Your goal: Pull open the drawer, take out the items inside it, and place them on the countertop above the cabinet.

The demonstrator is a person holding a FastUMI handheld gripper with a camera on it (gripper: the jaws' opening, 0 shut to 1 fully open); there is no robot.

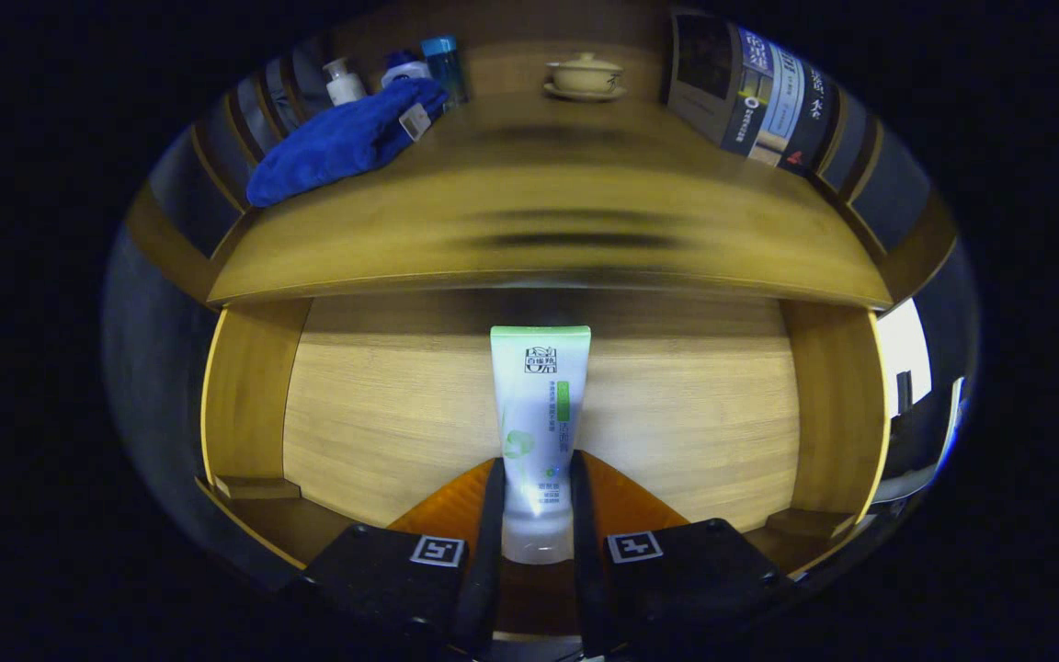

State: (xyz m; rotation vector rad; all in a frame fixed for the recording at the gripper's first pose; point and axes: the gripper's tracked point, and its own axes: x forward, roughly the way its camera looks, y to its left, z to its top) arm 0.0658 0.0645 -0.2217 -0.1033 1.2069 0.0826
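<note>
Gripper clamped on tube, both fingers pressing its sides, over open drawer. Counter at 12; towel at 11; teacup at 12.

Smooth, matt wood grain is shown on the light wooden drawer and countertop. The white plastic tube is glossy; the blue cloth is plush.

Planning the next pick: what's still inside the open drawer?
Inside the drawer, one tube stands clamped between the jaws of the gripper. Bare wood shows around it; the gripper covers the nearest strip.
</note>
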